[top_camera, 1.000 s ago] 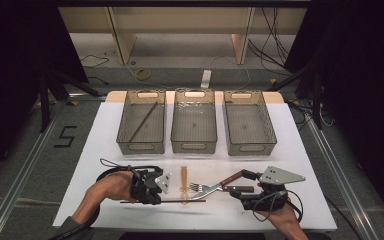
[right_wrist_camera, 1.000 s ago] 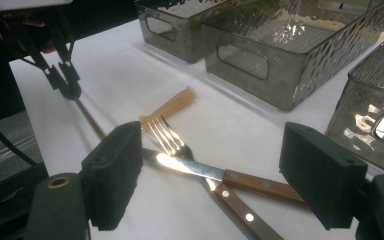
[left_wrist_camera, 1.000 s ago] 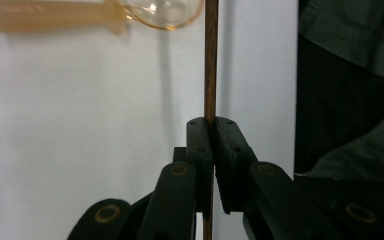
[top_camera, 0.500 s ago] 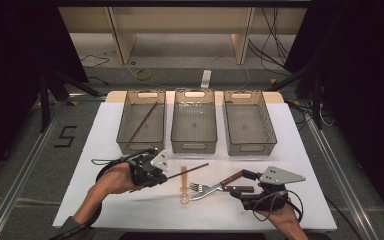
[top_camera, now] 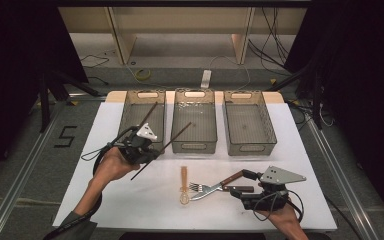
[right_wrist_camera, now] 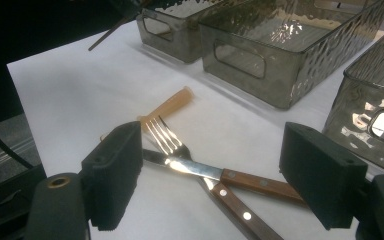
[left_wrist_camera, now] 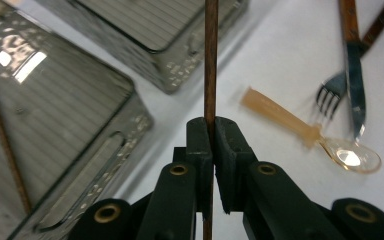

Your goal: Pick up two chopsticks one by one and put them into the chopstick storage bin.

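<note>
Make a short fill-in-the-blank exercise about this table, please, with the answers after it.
1. The left gripper is shut on a ____.
2. The jaws of the right gripper stand ____.
3. The number of bins on the table is ____.
4. The fork lies crossed with a ____.

Answers: chopstick; open; three; knife

The left claw has lifted the chopstick off the table toward the left bin.
</note>
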A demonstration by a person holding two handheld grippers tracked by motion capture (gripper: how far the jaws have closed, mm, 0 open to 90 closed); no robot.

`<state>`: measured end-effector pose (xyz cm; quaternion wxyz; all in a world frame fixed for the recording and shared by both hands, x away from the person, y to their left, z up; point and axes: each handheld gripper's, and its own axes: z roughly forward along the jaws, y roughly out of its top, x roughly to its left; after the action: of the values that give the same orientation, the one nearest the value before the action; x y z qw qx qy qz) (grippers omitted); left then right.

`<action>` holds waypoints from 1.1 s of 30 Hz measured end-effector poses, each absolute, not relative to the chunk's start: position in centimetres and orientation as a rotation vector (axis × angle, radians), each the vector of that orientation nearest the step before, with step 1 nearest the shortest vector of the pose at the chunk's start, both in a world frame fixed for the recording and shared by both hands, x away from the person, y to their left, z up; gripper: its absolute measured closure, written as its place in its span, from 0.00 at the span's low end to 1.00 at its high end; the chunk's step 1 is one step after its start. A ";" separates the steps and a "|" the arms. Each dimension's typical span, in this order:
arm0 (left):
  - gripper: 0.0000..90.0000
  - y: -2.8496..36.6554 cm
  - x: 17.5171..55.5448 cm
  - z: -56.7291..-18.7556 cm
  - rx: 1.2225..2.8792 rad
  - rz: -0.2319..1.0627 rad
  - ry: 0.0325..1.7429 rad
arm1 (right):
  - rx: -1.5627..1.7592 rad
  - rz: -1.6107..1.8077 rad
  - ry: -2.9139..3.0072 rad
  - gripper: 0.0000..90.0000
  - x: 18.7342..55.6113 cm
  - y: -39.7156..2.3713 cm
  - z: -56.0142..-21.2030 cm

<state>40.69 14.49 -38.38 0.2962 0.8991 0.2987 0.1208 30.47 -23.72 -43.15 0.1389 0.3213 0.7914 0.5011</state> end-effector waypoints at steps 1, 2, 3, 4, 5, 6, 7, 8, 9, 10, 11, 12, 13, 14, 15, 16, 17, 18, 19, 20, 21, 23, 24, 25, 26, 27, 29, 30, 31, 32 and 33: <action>0.94 14.8 41.0 -38.2 2.376 0.329 0.812 | 0.931 1.448 2.289 0.29 30.5 -23.8 -43.1; 0.94 15.3 41.4 -37.9 2.346 0.331 0.849 | 0.930 1.451 2.288 0.29 30.5 -23.8 -43.2; 0.94 15.3 41.4 -37.9 2.346 0.331 0.849 | 0.933 1.451 2.287 0.29 30.5 -23.8 -43.2; 0.94 15.6 41.6 -37.8 2.330 0.337 0.868 | 0.931 1.451 2.288 0.29 30.5 -23.7 -43.2; 0.94 15.8 41.8 -37.7 2.315 0.345 0.887 | 0.931 1.451 2.288 0.29 30.5 -23.7 -43.2; 0.94 16.2 42.1 -37.4 2.311 0.353 0.897 | 0.932 1.451 2.286 0.29 30.5 -23.7 -43.2; 0.94 16.4 42.3 -37.3 2.296 0.357 0.913 | 0.934 1.450 2.287 0.29 30.5 -23.7 -43.2; 0.94 16.6 42.5 -37.1 2.287 0.360 0.926 | 0.937 1.449 2.287 0.29 30.5 -23.7 -43.2; 0.94 16.9 42.8 -36.9 2.274 0.364 0.944 | 0.937 1.449 2.287 0.29 30.5 -23.7 -43.2; 0.94 17.1 43.1 -36.8 2.261 0.372 0.958 | 0.934 1.447 2.287 0.29 30.5 -23.7 -43.2; 0.94 17.3 43.4 -36.6 2.252 0.374 0.966 | 0.939 1.447 2.286 0.29 30.6 -23.7 -43.2; 0.94 17.5 43.8 -36.5 2.241 0.373 0.976 | 0.939 1.448 2.285 0.29 30.6 -23.8 -43.3; 0.94 17.7 44.1 -36.4 2.233 0.377 0.985 | 0.939 1.448 2.285 0.29 30.6 -23.8 -43.3; 0.94 17.9 44.5 -36.2 2.223 0.382 1.002 | 0.939 1.448 2.284 0.29 30.6 -23.8 -43.2; 0.94 18.0 44.7 -36.1 2.218 0.385 1.008 | 0.939 1.447 2.285 0.29 30.5 -23.8 -43.2; 0.94 18.1 45.0 -36.0 2.214 0.388 1.013 | 0.939 1.448 2.286 0.29 30.5 -23.8 -43.2; 0.94 18.2 45.3 -35.8 2.208 0.390 1.021 | 0.939 1.448 2.286 0.29 30.5 -23.8 -43.2; 0.94 18.3 45.5 -35.7 2.200 0.390 1.026 | 0.937 1.449 2.287 0.29 30.5 -23.8 -43.2; 0.94 18.3 45.7 -35.5 2.200 0.393 1.028 | 0.937 1.450 2.287 0.29 30.5 -23.8 -43.2; 0.94 18.4 45.9 -35.3 2.193 0.397 1.034 | 0.939 1.451 2.287 0.29 30.5 -23.8 -43.2; 0.94 18.5 46.1 -35.1 2.185 0.397 1.039 | 0.939 1.451 2.287 0.29 30.5 -23.8 -43.2; 0.94 18.7 46.5 -34.8 2.178 0.400 1.048 | 0.939 1.451 2.286 0.29 30.6 -23.8 -43.2; 0.94 18.8 46.8 -34.6 2.180 0.407 1.051 | 0.939 1.451 2.286 0.29 30.6 -23.8 -43.2; 0.94 18.9 47.0 -34.5 2.174 0.409 1.056 | 0.937 1.451 2.286 0.29 30.5 -23.8 -43.2; 0.94 19.0 47.2 -34.5 2.164 0.415 1.065 | 0.937 1.451 2.286 0.29 30.5 -23.8 -43.2; 0.94 19.1 47.4 -34.4 2.162 0.421 1.068 | 0.936 1.451 2.288 0.29 30.5 -23.8 -43.2; 0.94 19.3 48.0 -34.2 2.159 0.434 1.083 | 0.935 1.453 2.288 0.29 30.5 -23.8 -43.2; 0.94 19.4 48.3 -34.2 2.156 0.437 1.091 | 0.935 1.453 2.288 0.29 30.5 -23.8 -43.2; 0.94 19.5 48.5 -34.1 2.147 0.441 1.100 | 0.937 1.454 2.288 0.29 30.5 -23.8 -43.2; 0.94 19.6 48.8 -34.1 2.143 0.444 1.106 | 0.936 1.454 2.288 0.29 30.5 -23.8 -43.2; 0.94 19.7 49.0 -34.1 2.138 0.448 1.111 | 0.936 1.455 2.288 0.29 30.5 -23.8 -43.2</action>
<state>49.04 19.66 -34.08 0.3384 0.8210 0.4265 0.1721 30.54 -23.77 -43.24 0.1362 0.3232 0.7903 0.5025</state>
